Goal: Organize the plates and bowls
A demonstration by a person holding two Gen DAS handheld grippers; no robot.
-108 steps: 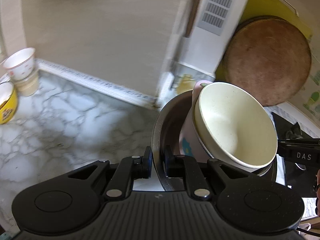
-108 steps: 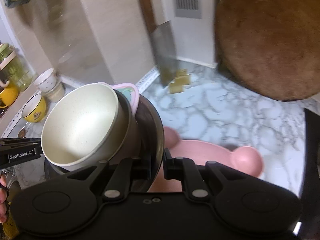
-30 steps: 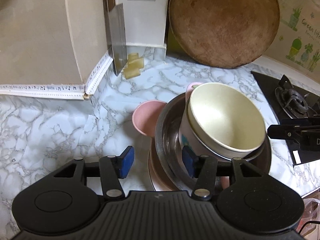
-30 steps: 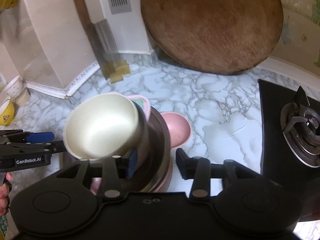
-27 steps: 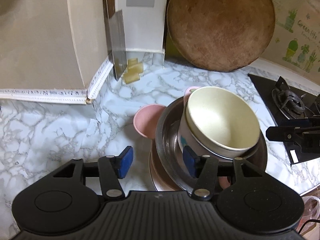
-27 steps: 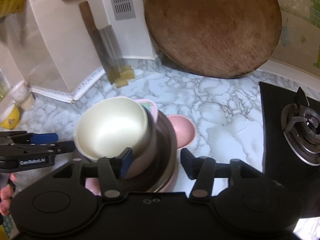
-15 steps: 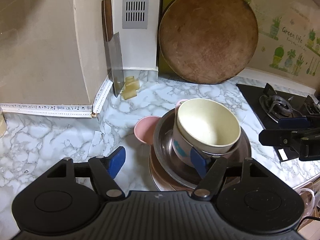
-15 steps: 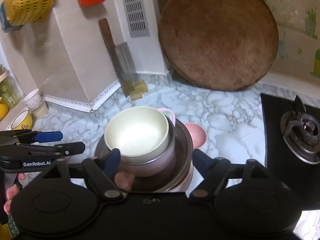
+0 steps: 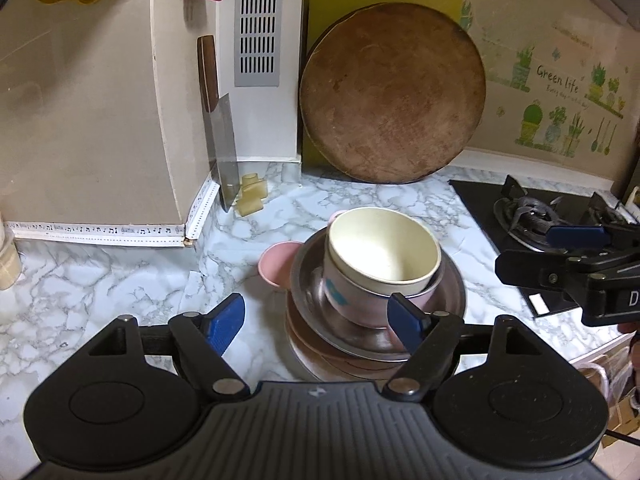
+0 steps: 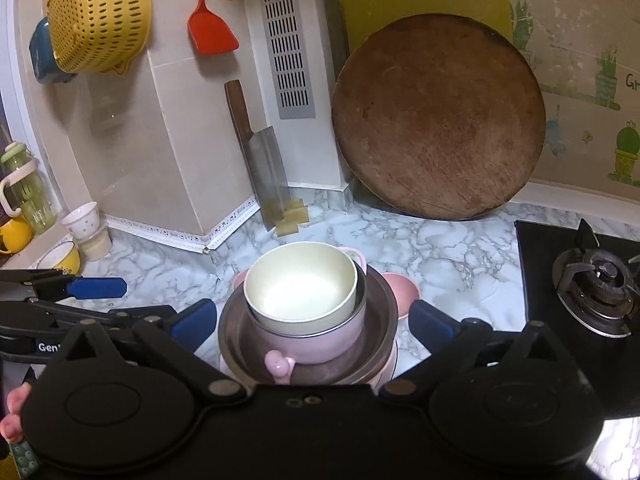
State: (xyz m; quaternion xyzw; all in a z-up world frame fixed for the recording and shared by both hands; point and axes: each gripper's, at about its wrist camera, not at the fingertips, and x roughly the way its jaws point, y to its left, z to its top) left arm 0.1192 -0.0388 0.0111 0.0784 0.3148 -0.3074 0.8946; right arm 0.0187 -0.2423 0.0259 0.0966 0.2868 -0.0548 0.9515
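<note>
Left tool (image 9: 316,320): released, fingers spread wide, holding nothing; it hovers near the stack's left front.
Right tool (image 10: 312,318): released, fingers wide to either side of the stack, touching nothing.
Stack: cream bowl (image 9: 384,250) nested in a pink handled bowl (image 10: 312,344); that sits in a steel dish (image 9: 352,330); the dish rests on a pink plate (image 9: 316,356) whose ears show at the sides.
Location: stack stands on the marble counter (image 9: 100,280), between both tools, left of the gas stove (image 10: 596,288).
Far wall: cleaver (image 10: 266,168) and round wooden board (image 10: 436,120) lean upright, well apart from the stack.
</note>
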